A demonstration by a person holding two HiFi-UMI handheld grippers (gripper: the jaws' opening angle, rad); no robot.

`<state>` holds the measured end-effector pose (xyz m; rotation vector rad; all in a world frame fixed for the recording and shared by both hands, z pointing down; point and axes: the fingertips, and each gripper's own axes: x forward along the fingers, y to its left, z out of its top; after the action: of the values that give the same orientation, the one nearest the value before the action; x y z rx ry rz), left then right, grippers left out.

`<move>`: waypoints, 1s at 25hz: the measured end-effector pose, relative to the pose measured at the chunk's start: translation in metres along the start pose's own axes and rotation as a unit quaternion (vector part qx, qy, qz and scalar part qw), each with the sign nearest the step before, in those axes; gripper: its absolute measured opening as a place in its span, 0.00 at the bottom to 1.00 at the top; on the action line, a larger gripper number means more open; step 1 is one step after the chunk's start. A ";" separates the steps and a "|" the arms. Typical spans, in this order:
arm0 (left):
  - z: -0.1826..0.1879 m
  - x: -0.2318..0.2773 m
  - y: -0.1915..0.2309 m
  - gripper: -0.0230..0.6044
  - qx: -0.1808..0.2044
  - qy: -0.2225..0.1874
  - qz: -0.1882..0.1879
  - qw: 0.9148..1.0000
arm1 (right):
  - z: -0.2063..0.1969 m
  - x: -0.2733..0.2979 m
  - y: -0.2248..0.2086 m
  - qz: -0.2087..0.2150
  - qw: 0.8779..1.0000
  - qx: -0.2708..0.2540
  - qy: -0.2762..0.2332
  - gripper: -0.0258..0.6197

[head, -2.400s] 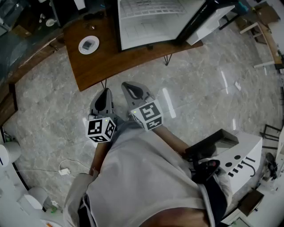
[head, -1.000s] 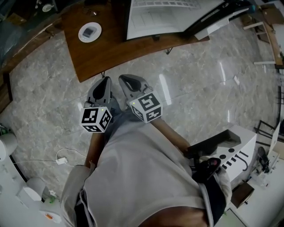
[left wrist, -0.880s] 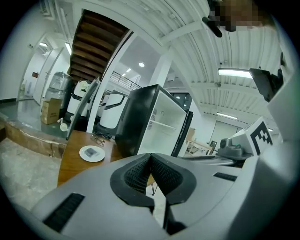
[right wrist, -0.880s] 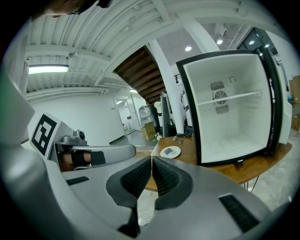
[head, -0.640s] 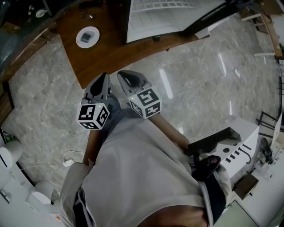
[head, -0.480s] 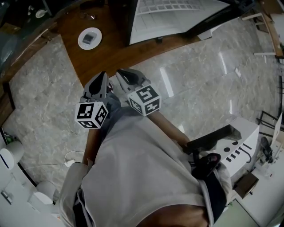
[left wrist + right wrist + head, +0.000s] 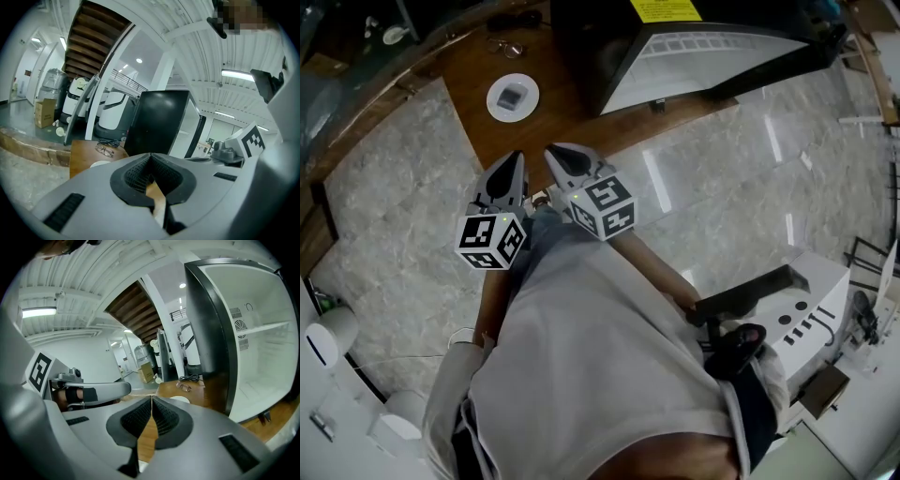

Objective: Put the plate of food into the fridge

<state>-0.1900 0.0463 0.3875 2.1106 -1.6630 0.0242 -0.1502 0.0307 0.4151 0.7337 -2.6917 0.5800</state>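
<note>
Both of your tools are closed and empty. The left tool (image 7: pixel 514 161) has its tips together with nothing between them, and the right tool (image 7: pixel 561 153) is the same, pads meeting with only bare wood showing past them. Neither touches anything yet.

The plate of food (image 7: pixel 513 97) lies straight ahead of the left tool, well apart from its tips. From the right tool it sits ahead and off to the left. The left tool is the nearer one, so I'd judge the reach is its job. The plate is round, so no long axis dictates your approach; any part of the rim will serve.

It rests on a brown wooden surface (image 7: pixel 567 117), with a pair of glasses (image 7: pixel 512 47) farther on. The fridge (image 7: pixel 712 56) stands open ahead and to the right of the right tool, seemingly on that same surface. Under you is pale marble floor (image 7: pixel 394 216).
</note>
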 end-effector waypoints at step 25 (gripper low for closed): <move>-0.002 0.002 0.101 0.07 0.016 0.054 -0.091 0.994 | -0.018 0.090 0.023 -0.102 0.993 0.060 0.009 0.07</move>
<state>-0.2831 0.0283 0.4238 2.2356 -1.4124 0.1074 -0.2335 0.0194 0.4580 1.0155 -2.5410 0.6966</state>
